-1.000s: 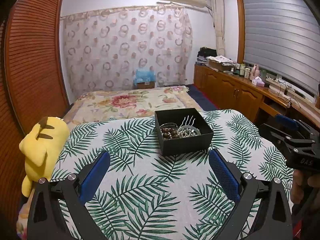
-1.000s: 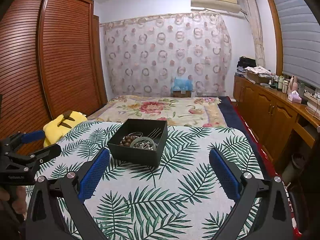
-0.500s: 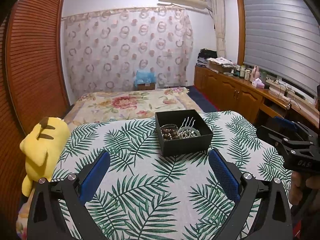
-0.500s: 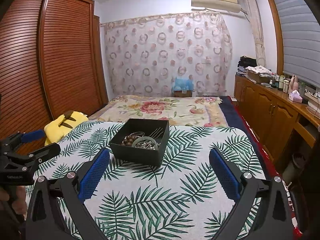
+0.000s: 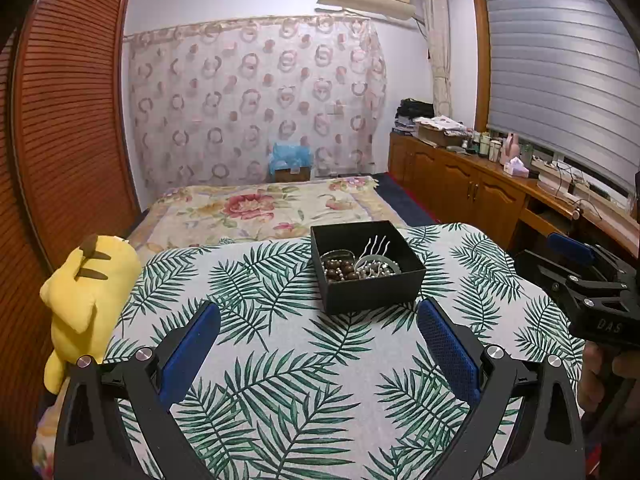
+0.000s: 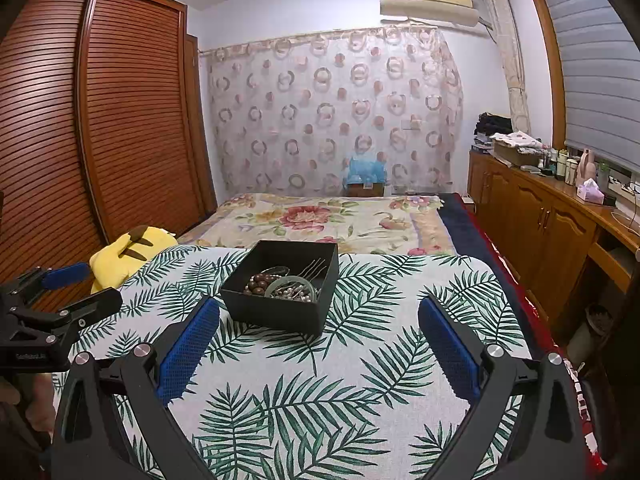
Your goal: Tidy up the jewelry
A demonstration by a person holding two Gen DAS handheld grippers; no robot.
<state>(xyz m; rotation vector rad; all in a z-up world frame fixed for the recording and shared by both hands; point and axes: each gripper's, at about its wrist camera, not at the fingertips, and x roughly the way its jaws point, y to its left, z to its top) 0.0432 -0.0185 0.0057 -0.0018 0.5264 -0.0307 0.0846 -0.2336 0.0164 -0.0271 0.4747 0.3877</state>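
A black open box point(image 5: 372, 292) stands on the palm-leaf tablecloth point(image 5: 280, 380); it also shows in the right wrist view point(image 6: 276, 314). Inside lie a brown bead bracelet point(image 5: 340, 271), a silver hair comb point(image 5: 376, 250) and a pale bangle point(image 6: 290, 284). My left gripper point(image 5: 318, 324) is open and empty, just short of the box's near wall. My right gripper point(image 6: 319, 320) is open and empty, with the box ahead and left. Each gripper shows at the other view's edge: the right gripper point(image 5: 592, 280) and the left gripper point(image 6: 48, 304).
A yellow plush toy point(image 5: 86, 300) lies at the table's left edge. Beyond the table is a bed with a floral cover point(image 5: 260, 208). A wooden wardrobe point(image 6: 100, 128) stands left and a wooden cabinet run point(image 6: 552, 224) right.
Both views have risen slightly and drawn a touch closer to the box. Both grippers stay open and the box has not moved.
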